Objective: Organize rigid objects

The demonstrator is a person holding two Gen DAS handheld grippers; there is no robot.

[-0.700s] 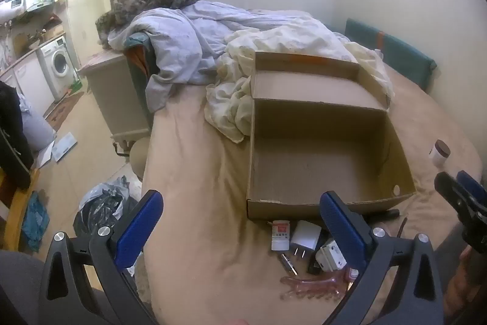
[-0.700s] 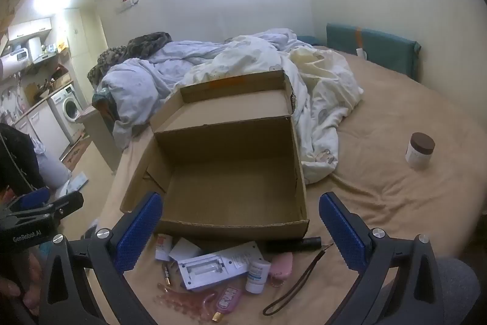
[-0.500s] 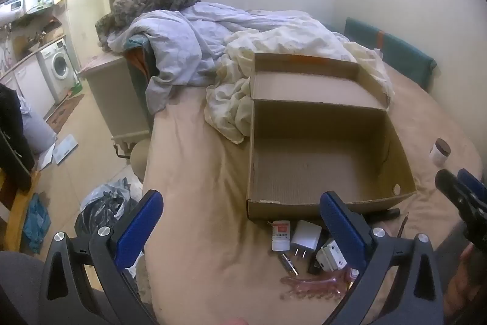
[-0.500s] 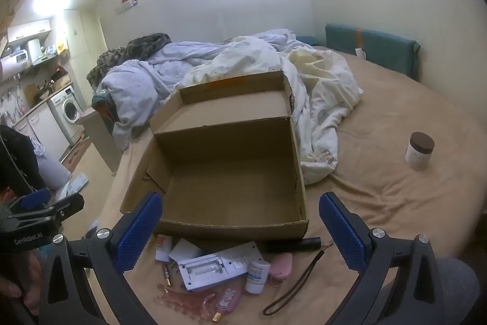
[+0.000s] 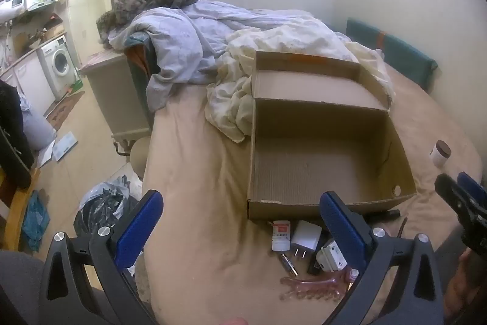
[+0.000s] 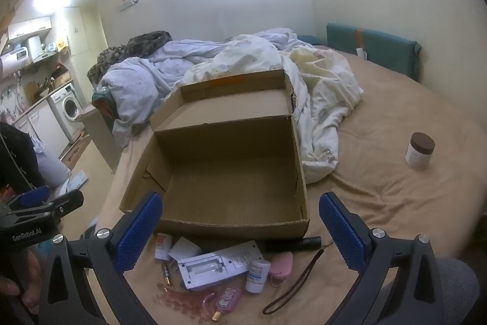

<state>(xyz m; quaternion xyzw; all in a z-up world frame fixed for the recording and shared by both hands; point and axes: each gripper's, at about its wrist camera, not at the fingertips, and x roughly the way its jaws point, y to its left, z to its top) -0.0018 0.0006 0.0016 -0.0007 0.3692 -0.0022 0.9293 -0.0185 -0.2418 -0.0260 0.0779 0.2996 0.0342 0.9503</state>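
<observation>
Between the right tongs – spread wide, like the left tongs – lies the clutter

Both fisheye views look forward and down over the near edge of the bed toward the far wall. The left wrist view sits to the left — the box lies right of centre, the floor on its left. The right wrist view sits further right, with the box central. They share the box, the small items before it and the jar.
</observation>
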